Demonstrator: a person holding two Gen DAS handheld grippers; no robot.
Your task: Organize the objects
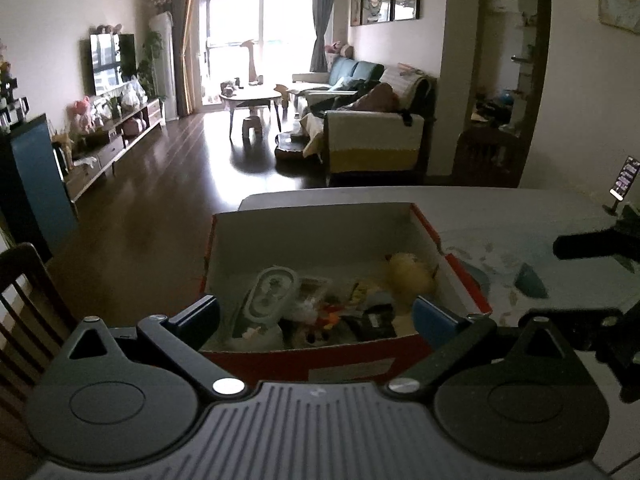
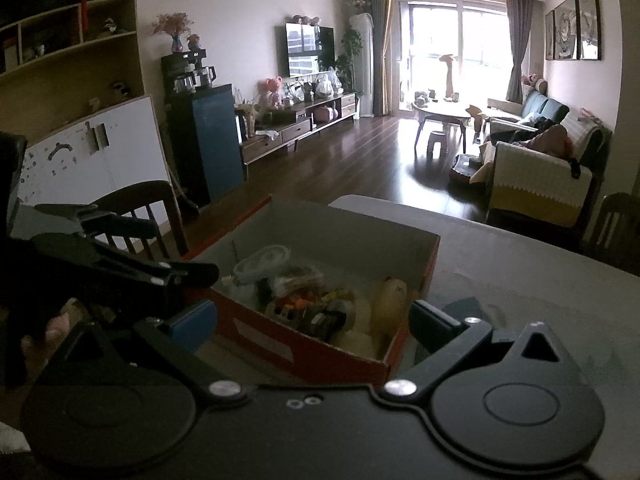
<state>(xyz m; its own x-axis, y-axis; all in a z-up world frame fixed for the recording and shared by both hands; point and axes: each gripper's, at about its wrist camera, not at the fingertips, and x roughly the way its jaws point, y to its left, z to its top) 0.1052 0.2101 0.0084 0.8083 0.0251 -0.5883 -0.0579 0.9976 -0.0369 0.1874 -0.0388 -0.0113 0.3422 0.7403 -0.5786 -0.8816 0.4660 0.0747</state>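
A red cardboard box (image 1: 344,360) stands open on the grey table (image 1: 520,216). Inside lie a clear lidded container (image 1: 272,292), a yellow plush toy (image 1: 408,276) and several small mixed items. My left gripper (image 1: 316,318) hovers at the box's near wall, open, with nothing held. In the right wrist view the same box (image 2: 304,344) shows at an angle, with the container (image 2: 260,260) and plush toy (image 2: 390,300) inside. My right gripper (image 2: 314,326) is open near the box's front corner, empty. The left gripper's body (image 2: 120,272) shows at the left.
A blue object (image 1: 530,280) lies on the table right of the box. A phone on a stand (image 1: 624,178) sits at the far right edge. A dark wooden chair (image 2: 140,208) stands left of the table. Beyond is a living room with a sofa (image 1: 372,136).
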